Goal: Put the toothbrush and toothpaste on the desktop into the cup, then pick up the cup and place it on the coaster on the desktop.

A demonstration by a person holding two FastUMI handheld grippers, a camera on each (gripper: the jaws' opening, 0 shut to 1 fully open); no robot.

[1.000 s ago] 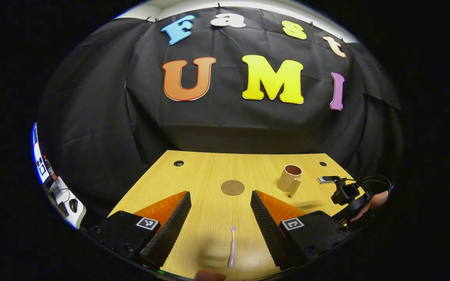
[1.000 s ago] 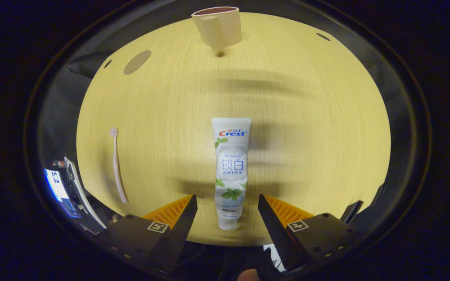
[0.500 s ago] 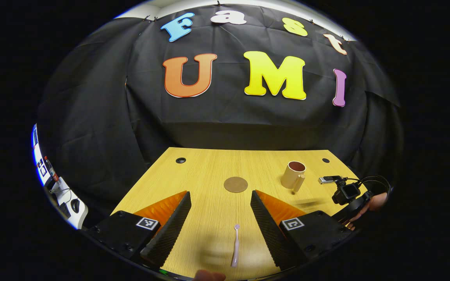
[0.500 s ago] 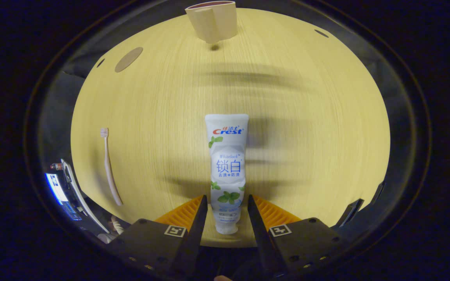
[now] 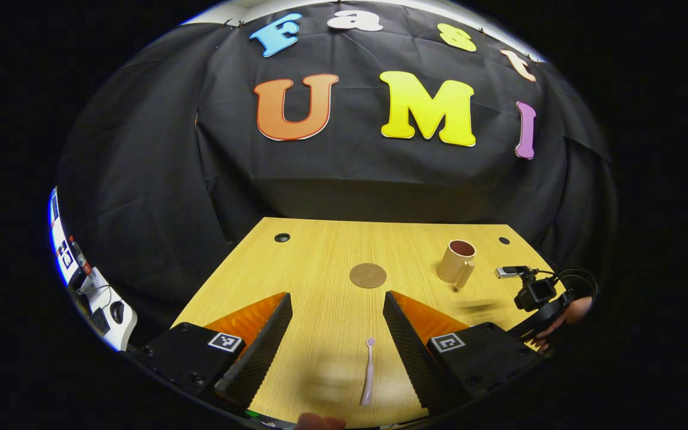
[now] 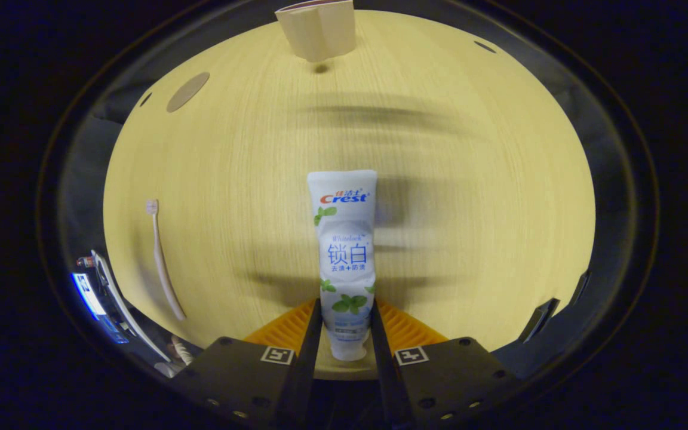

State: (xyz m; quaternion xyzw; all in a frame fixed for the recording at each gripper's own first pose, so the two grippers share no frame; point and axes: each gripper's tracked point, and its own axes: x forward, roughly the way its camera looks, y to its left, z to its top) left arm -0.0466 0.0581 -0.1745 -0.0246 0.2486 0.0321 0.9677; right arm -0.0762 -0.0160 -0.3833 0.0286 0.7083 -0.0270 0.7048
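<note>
In the right gripper view, the right claw is pinching the lower, cap end of the white plastic toothpaste tube with blue lettering and green leaf prints; both fingers press against the tube's sides just above its cap. The tube lies flat on the pale yellow wood-grain bench, its crimped end pointing toward the beige ceramic cup with a dark brown inside, which stands upright well beyond the tube at the bench's far side. The slim pale pink plastic toothbrush lies well to the left of the tube, roughly parallel to it, bristle end toward the far side. The round flat brown coaster lies to the left of the cup, apart from it.

In the left gripper view, the left claw is spread wide and holds nothing. The toothbrush lies on the bench between the two fingers, nearer the right-hand one and touching neither. The coaster lies beyond the toothbrush, bare. The cup stands to the right of the coaster, its handle facing the near side. Right of the cup, at the bench's edge, a hand holds the other claw's black body.
</note>
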